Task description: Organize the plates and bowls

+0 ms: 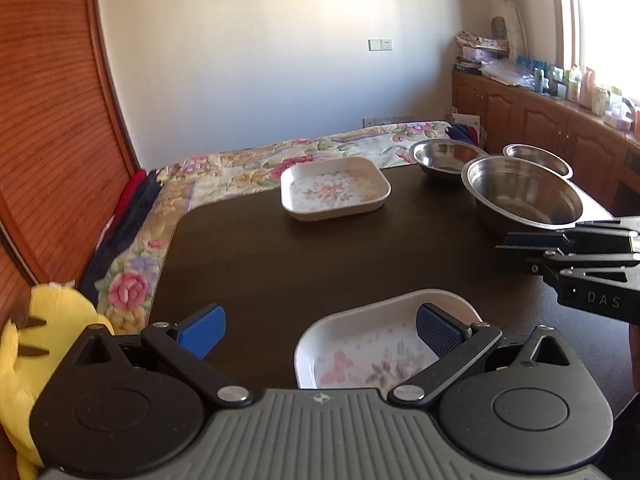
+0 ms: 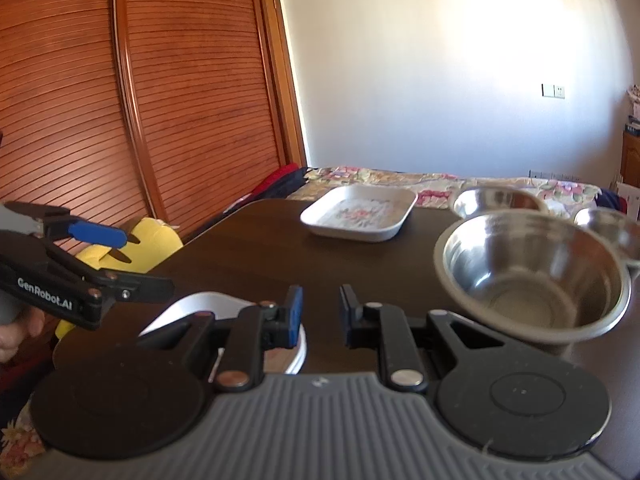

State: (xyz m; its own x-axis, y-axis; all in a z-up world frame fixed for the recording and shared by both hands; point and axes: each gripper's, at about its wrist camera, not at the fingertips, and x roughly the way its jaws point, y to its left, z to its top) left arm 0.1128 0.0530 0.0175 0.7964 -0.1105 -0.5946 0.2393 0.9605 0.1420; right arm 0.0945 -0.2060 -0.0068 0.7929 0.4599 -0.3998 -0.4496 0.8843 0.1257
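Note:
A floral rectangular plate (image 1: 372,344) lies at the near edge of the dark table (image 1: 280,260). My left gripper (image 1: 320,332) hovers over it, open wide, its right finger above the plate's inside. A second floral plate (image 1: 334,188) (image 2: 360,212) sits at the far side. Three steel bowls stand to the right: a big near one (image 1: 524,196) (image 2: 532,276) and two smaller ones (image 1: 448,158) (image 1: 538,158) behind it. My right gripper (image 2: 320,312) is open by a narrow gap and holds nothing. It is just left of the big bowl, and its left finger hides part of the near plate (image 2: 192,308).
A yellow plush toy (image 1: 48,320) (image 2: 148,240) lies off the table's left edge. A bed with a floral quilt (image 1: 240,164) lies behind the table, and a slatted wooden wardrobe (image 2: 140,100) stands to the left. Cluttered wooden cabinets (image 1: 540,116) line the right wall.

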